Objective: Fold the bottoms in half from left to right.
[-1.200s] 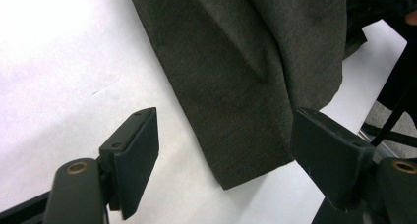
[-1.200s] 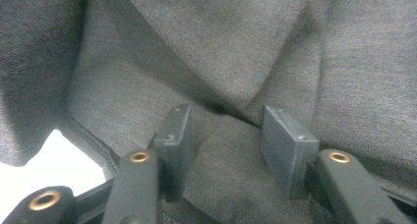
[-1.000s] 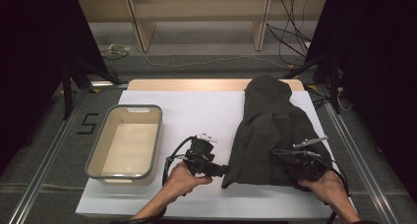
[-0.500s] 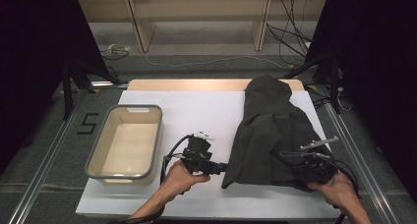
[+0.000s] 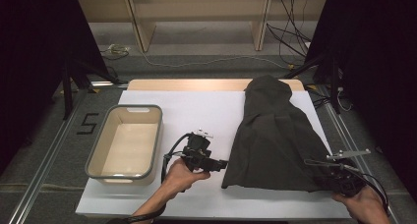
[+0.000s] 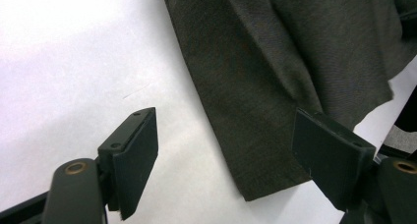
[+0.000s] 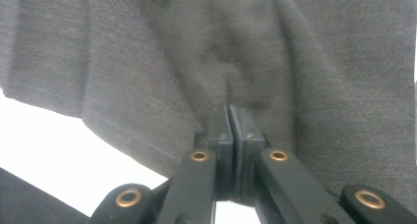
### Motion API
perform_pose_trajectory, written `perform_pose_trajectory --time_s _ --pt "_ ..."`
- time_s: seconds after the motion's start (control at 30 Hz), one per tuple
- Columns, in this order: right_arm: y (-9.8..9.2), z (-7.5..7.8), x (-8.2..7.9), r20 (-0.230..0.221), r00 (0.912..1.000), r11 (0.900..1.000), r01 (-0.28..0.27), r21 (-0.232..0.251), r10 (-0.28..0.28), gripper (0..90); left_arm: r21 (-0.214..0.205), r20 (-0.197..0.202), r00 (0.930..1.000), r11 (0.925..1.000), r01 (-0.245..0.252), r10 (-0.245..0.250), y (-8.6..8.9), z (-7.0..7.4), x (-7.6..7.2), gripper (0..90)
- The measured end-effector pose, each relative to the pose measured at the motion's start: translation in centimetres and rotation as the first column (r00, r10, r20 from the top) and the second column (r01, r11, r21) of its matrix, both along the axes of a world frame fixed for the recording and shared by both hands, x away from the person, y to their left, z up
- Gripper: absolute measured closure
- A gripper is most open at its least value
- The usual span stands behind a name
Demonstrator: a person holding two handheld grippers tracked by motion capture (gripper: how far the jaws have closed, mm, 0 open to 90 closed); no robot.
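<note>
A dark grey garment (image 5: 278, 140), seemingly a skirt or similar piece of woven cloth, lies spread on the right half of the white table (image 5: 196, 111), its narrow end toward the far edge and its wide hem toward the person. The step in hand looks like taking hold of the hem's two near corners, probably to fold or lift the cloth.

The right tool (image 5: 328, 175) sits at the near right corner of the garment. In the right gripper view its jaws are pressed together on a pinch of the fabric (image 7: 211, 62), which puckers and rises in folds from the pads; they have just been closing on it. That corner appears secured.

The left tool (image 5: 222, 162) is at the near left corner, held level with the table. In the left gripper view its jaws stand spread, one pad (image 6: 135, 157) over bare table and the other (image 6: 329, 157) over the cloth, the hem corner (image 6: 255, 184) lying between them but gripped by neither.

The next move calls for the left tool to slide forward so the corner's edge goes between the pads, then to close. The cloth is thin and flat on the table, so the lower pad may push it away instead of getting under it.

A beige plastic tub (image 5: 125, 145) stands empty to the left, well apart from the garment.
</note>
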State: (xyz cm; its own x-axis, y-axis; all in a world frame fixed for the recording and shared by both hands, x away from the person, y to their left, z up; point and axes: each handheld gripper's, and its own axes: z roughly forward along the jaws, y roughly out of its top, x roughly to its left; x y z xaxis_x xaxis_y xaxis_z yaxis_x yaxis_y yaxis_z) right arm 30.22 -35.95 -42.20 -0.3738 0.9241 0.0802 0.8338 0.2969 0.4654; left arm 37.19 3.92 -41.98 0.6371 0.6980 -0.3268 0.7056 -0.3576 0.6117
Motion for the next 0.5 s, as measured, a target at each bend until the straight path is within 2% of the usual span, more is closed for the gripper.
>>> perform_pose_trajectory --time_s 0.07,0.13,0.2,0.3,0.33,0.4,0.43,0.5 --pt "0.1 0.0 0.0 -0.004 1.0000 1.0000 -0.005 -0.001 0.005 88.1 0.002 0.000 1.0000 1.0000 0.000 0.000 -0.1 0.0 0.1 25.9" --pt "0.4 -0.1 0.1 -0.006 0.9998 0.9998 -0.019 -0.004 0.019 86.5 -0.014 -0.001 0.9999 0.9998 -0.010 0.010 -0.5 0.2 0.4 25.9" --pt "0.3 -0.1 0.2 0.003 0.9999 0.9999 -0.015 0.000 0.015 81.4 -0.029 -0.010 0.9999 0.9995 -0.011 0.011 -0.8 0.2 0.6 25.9" --pt "0.2 0.5 0.3 0.066 0.9978 0.9997 -0.003 0.025 0.002 67.2 -0.034 -0.017 0.9999 0.9994 -0.002 0.001 -1.3 0.1 0.8 26.0" --pt "0.2 0.8 0.4 0.102 0.9948 0.9993 -0.002 0.037 -0.002 62.5 -0.042 -0.027 0.9996 0.9991 0.005 -0.007 -2.0 -0.2 0.9 26.8" --pt "0.3 1.4 0.5 0.167 0.9858 0.9987 0.013 0.049 -0.021 55.9 -0.065 -0.053 0.9978 0.9973 0.035 -0.039 -2.8 -0.5 0.8 32.1" --pt "0.2 1.6 0.7 0.194 0.9803 0.9985 0.026 0.048 -0.035 53.2 -0.065 -0.053 0.9978 0.9973 0.035 -0.039 -2.8 -0.5 0.8 32.7" --pt "0.1 1.9 1.3 0.236 0.9697 0.9975 0.052 0.047 -0.062 52.0 -0.056 -0.058 0.9957 0.9960 0.069 -0.073 -4.1 -0.9 0.4 34.5"
